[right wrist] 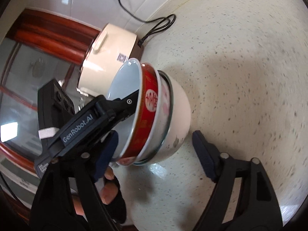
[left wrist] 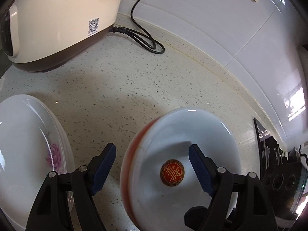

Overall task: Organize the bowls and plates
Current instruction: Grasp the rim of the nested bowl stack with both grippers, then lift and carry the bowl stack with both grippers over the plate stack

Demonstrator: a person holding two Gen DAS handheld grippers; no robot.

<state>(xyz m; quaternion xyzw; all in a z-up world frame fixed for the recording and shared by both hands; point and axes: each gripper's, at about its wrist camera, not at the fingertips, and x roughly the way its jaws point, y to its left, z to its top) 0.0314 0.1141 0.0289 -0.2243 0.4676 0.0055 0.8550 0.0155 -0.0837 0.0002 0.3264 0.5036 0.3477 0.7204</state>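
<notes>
Red-rimmed bowl (left wrist: 173,154) straddled by left tool's (left wrist: 152,165) spread fingers.

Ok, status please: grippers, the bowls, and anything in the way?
Left gripper open, astride rim of red bowl, no grip yet. Right gripper open beside bowl stack. Red bowl tops the stack. Plate and rice cooker nearby, not blocking.

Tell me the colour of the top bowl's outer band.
Red with gold patterns and a white round emblem on the top bowl, best seen in the right wrist view.
</notes>
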